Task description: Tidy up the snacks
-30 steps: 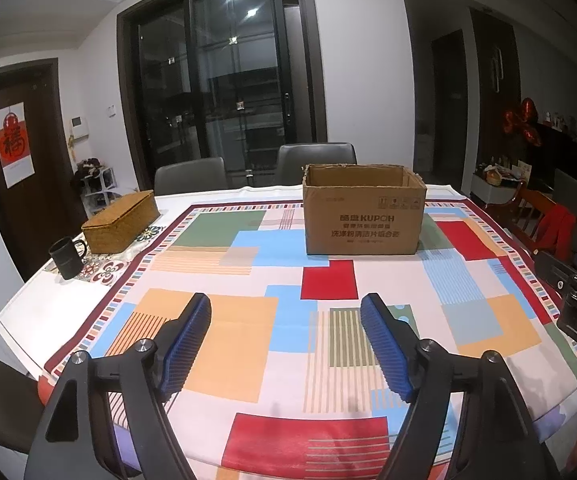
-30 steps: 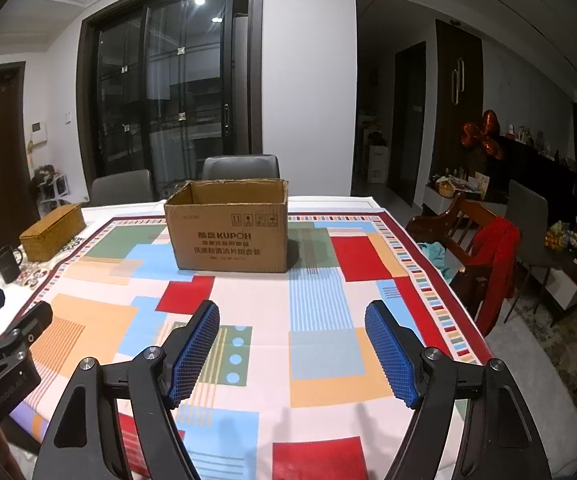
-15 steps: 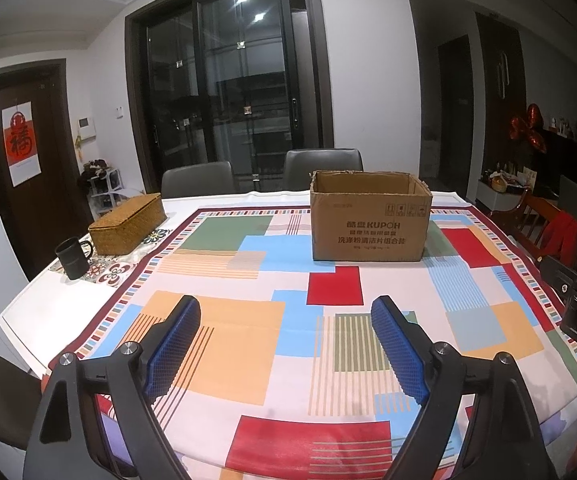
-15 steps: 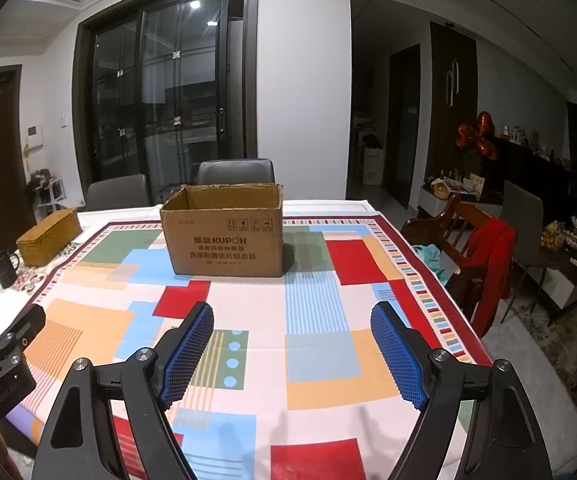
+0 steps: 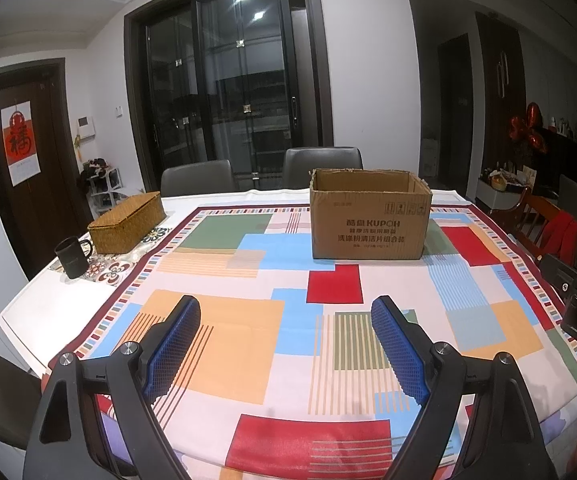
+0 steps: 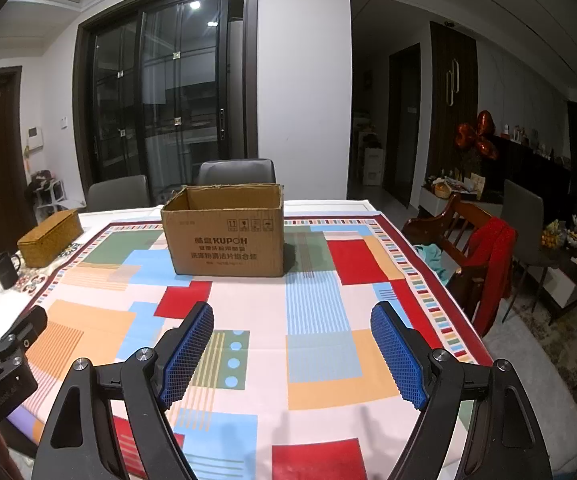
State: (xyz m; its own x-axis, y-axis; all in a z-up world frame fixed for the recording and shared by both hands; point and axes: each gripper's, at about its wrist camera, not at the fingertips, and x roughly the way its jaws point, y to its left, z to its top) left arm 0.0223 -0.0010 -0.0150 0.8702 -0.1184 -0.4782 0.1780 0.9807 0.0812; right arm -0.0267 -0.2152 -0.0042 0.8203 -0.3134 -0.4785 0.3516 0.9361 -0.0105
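An open-topped brown cardboard box with printed lettering stands at the far middle of the table; its inside is mostly hidden. No snacks show in either view. My left gripper hovers over the near side of the patterned tablecloth, well short of the box, open with nothing between its blue pads. To its right, my right gripper hangs over the cloth at about the same distance from the box, also open and empty.
A woven wicker box and a black mug sit at the table's left edge. Two grey chairs stand behind the table. A wooden chair with a red garment is at the right side.
Both grippers' jaws have spread wider than a second ago. Neither hand has shifted noticeably, and the box has not moved.
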